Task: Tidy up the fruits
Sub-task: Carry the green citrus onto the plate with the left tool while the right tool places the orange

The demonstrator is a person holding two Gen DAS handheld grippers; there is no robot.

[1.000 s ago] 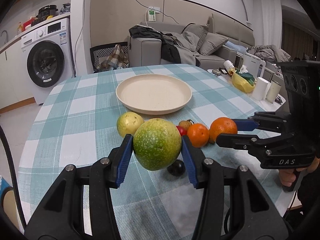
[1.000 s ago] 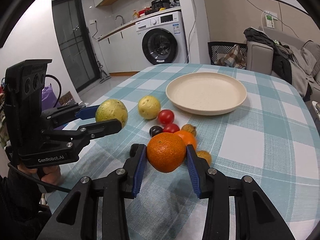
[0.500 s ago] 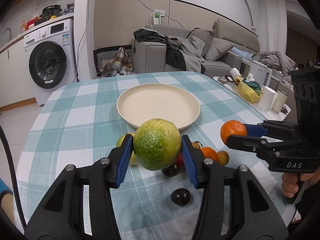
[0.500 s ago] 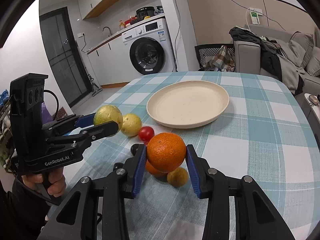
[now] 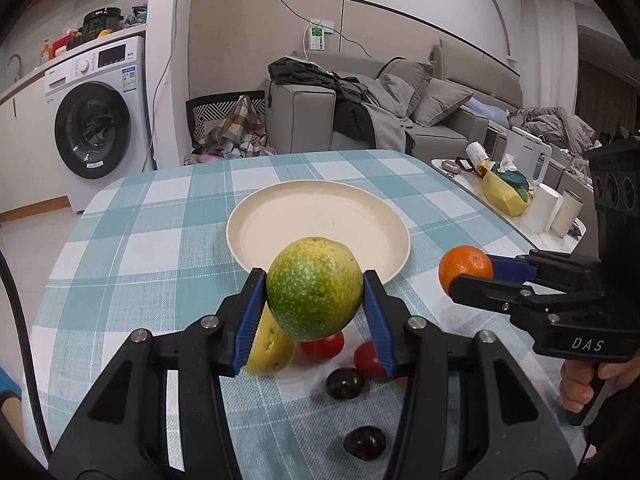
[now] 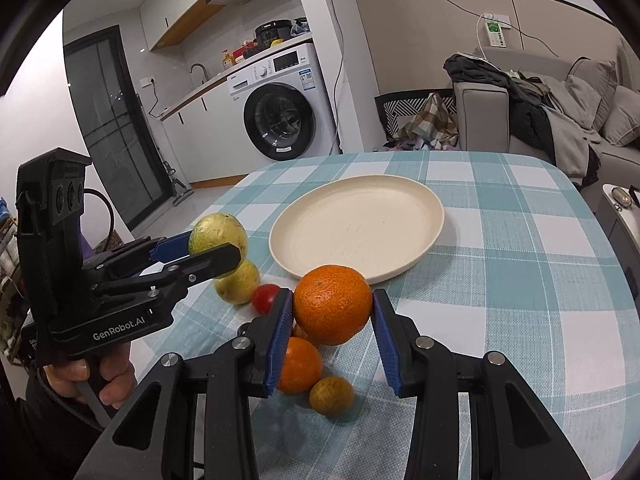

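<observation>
My left gripper (image 5: 315, 294) is shut on a large green speckled fruit (image 5: 315, 288), held above the table just short of the cream plate (image 5: 280, 216). My right gripper (image 6: 331, 310) is shut on an orange (image 6: 333, 309), also in the air near the plate's (image 6: 400, 208) front rim. In the left wrist view the orange (image 5: 464, 267) shows at the right between blue pads. On the cloth below lie a yellow fruit (image 5: 267, 346), two red tomatoes (image 5: 322, 347), two dark plums (image 5: 344, 383), another orange (image 6: 298, 366) and a small brownish citrus (image 6: 331, 396).
The table wears a teal and white checked cloth (image 5: 160, 248). A side table with a kettle, cups and a yellow bag (image 5: 506, 196) stands at the right. A washing machine (image 5: 94, 128) and a grey sofa (image 5: 380, 112) lie beyond the table.
Both grippers have carried their fruits forward toward the plate, which now looks nearer and larger. The loose fruits on the cloth have slid down under the grippers in both views.
</observation>
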